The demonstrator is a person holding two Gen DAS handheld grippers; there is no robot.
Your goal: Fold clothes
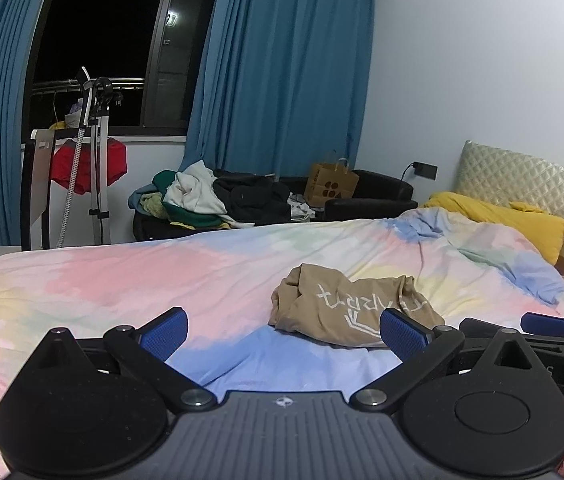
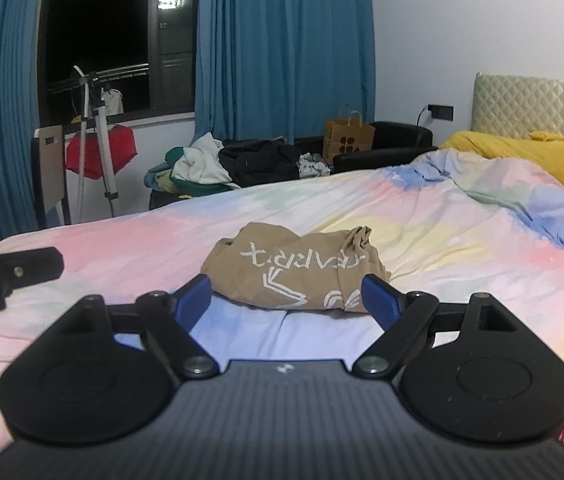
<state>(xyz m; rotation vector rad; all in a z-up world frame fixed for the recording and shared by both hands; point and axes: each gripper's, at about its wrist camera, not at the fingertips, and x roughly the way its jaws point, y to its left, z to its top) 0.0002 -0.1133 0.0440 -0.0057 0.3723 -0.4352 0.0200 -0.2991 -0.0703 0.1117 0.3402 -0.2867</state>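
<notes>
1. I hold my left gripper [image 1: 284, 330] and right gripper [image 2: 286, 296] wide and empty, ready to grasp.
2. The crumpled tan T-shirt [image 2: 296, 270] lies mid-bed [image 2: 121, 240], just ahead, unfolded.

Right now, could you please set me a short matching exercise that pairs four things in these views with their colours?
Things:
1. crumpled T-shirt on the bed
2. curtains
3. pillow by the headboard
4. garment hanging by the window

Colours:
A. red
B. yellow
C. tan with white lettering
D. blue

Pairs: 1-C, 2-D, 3-B, 4-A
</notes>
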